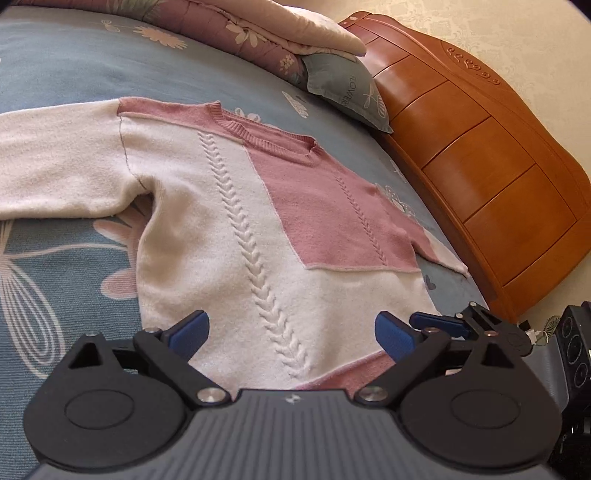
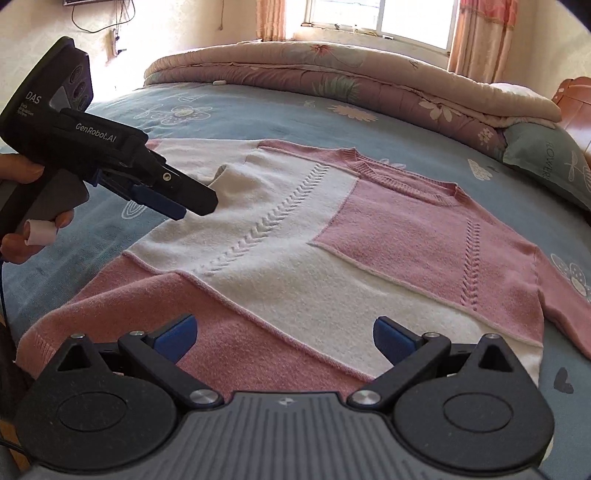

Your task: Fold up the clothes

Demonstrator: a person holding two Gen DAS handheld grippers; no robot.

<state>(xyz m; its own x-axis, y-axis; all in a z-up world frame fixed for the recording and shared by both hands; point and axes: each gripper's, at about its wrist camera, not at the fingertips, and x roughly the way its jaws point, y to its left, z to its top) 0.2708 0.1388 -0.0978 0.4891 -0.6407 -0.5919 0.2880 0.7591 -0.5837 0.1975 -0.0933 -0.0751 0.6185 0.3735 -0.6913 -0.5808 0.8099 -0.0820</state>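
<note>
A pink and white knit sweater (image 1: 258,206) (image 2: 332,280) lies spread flat, front up, on the blue flowered bedsheet (image 1: 55,66) (image 2: 258,110). Its white sleeve (image 1: 44,162) stretches out to the left, and its pink sleeve (image 2: 565,295) lies at the right. My left gripper (image 1: 291,332) is open just above the sweater's lower white part, with nothing between its pads. In the right wrist view a hand holds that left gripper (image 2: 195,206) over the white side near the armpit. My right gripper (image 2: 284,336) hangs open over the pink hem area and holds nothing.
A folded flowered quilt (image 1: 258,33) (image 2: 332,74) lies along the far side of the bed. A grey pillow (image 1: 343,88) (image 2: 546,166) rests beside the wooden headboard (image 1: 480,147). A bright window (image 2: 369,18) with curtains is behind the bed.
</note>
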